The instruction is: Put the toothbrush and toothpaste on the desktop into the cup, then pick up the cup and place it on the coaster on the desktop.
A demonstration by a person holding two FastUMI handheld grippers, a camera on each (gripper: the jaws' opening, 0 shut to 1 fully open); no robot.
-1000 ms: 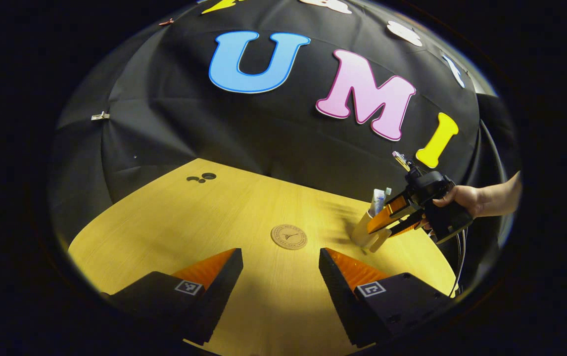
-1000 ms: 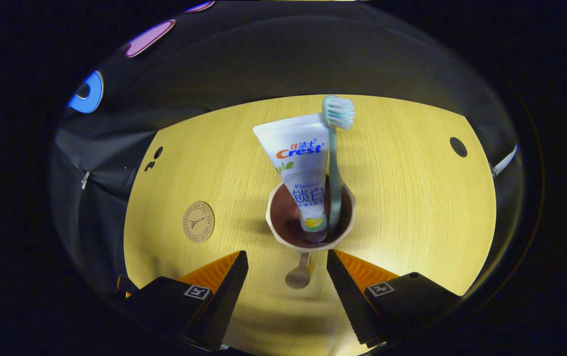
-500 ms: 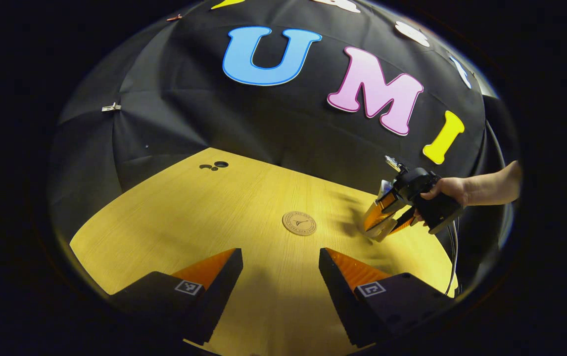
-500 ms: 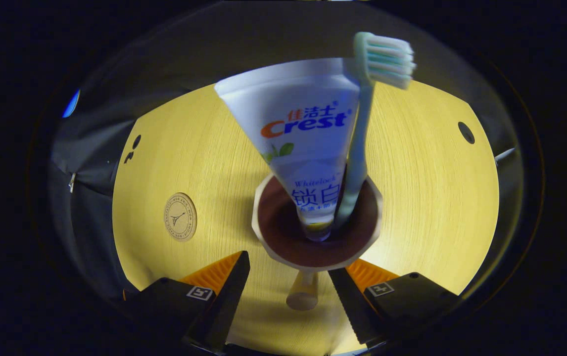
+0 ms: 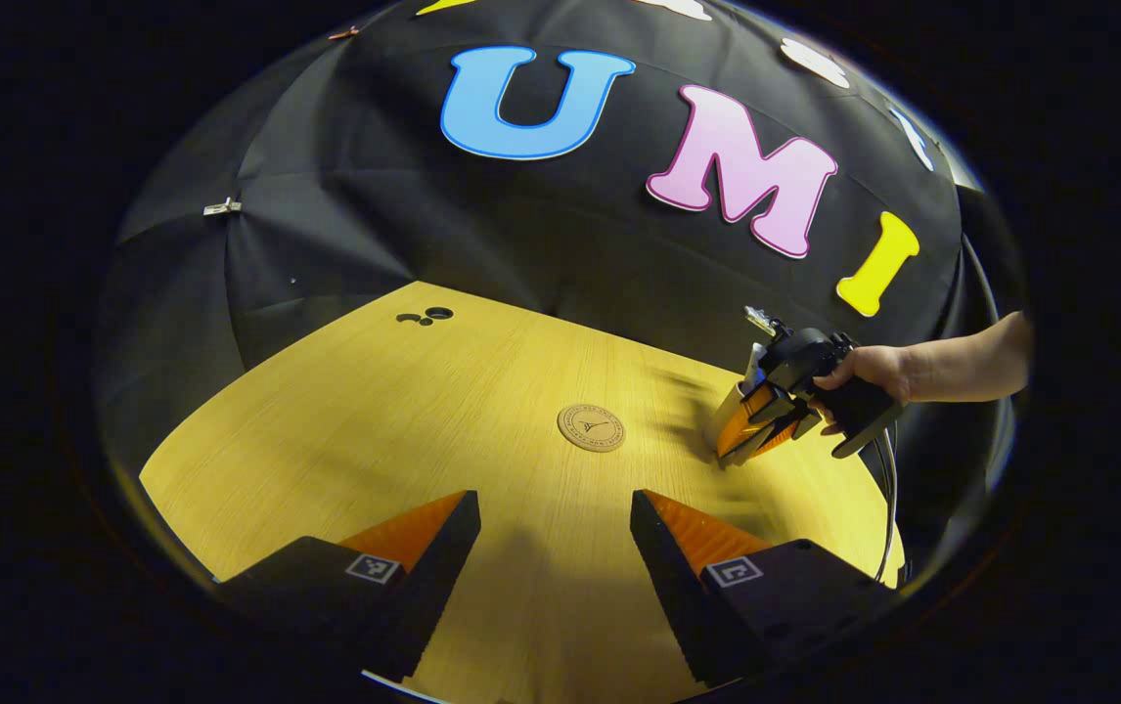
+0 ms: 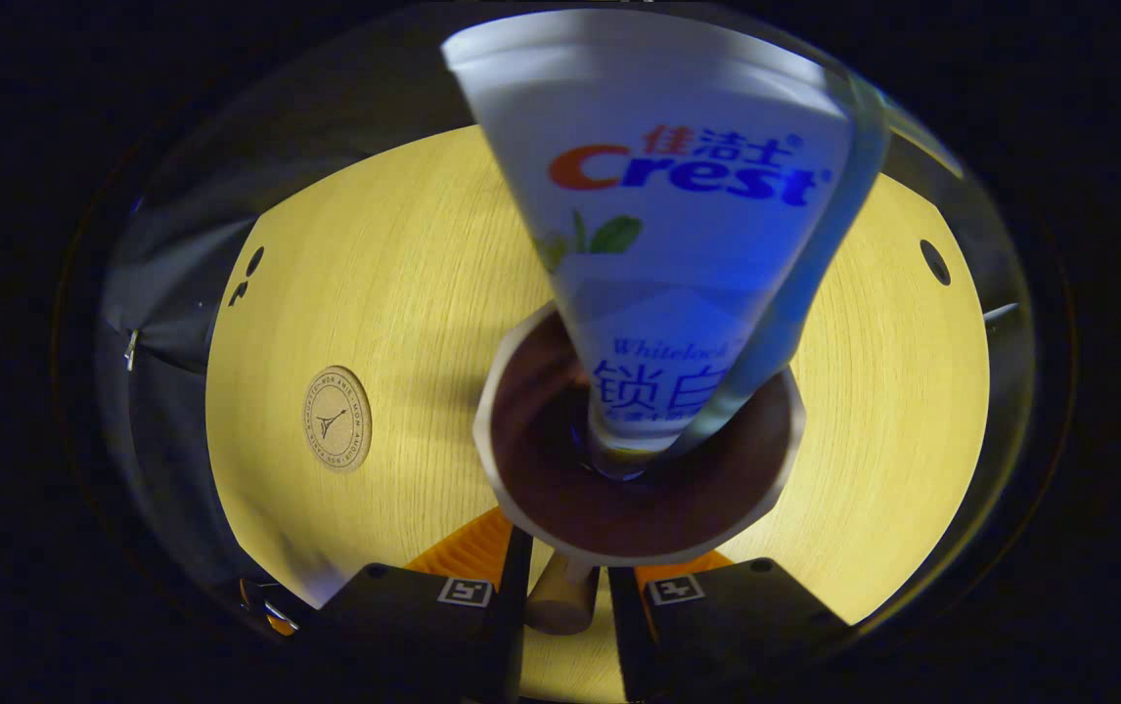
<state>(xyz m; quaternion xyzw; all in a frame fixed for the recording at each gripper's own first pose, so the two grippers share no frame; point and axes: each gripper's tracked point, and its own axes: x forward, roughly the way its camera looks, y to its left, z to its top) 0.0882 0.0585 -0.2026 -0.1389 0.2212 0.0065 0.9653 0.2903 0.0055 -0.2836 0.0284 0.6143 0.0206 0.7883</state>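
In the right gripper view a pale cup (image 6: 541, 469) with a brown inside looms close. A white toothpaste tube (image 6: 668, 244) and a light toothbrush (image 6: 785, 303) stand in it. My right gripper (image 6: 563, 587) is shut on the cup's handle (image 6: 560, 601), one finger on each side. The left gripper view has the same right gripper (image 5: 751, 440), held by a hand (image 5: 869, 367), at the cup (image 5: 729, 411) just right of the round coaster (image 5: 591, 427). My left gripper (image 5: 553, 533) stays open over the near table with nothing between its fingers.
The yellow wooden table (image 5: 375, 420) has small dark holes at its far left (image 5: 428, 315) and another near the right edge (image 6: 934, 262). A cable (image 5: 885, 508) trails from the right gripper. The coaster (image 6: 336, 418) lies left of the cup.
My right gripper moved in on the cup and its fingers went from open to shut on the handle. The left gripper stayed open, its view shifting slightly.
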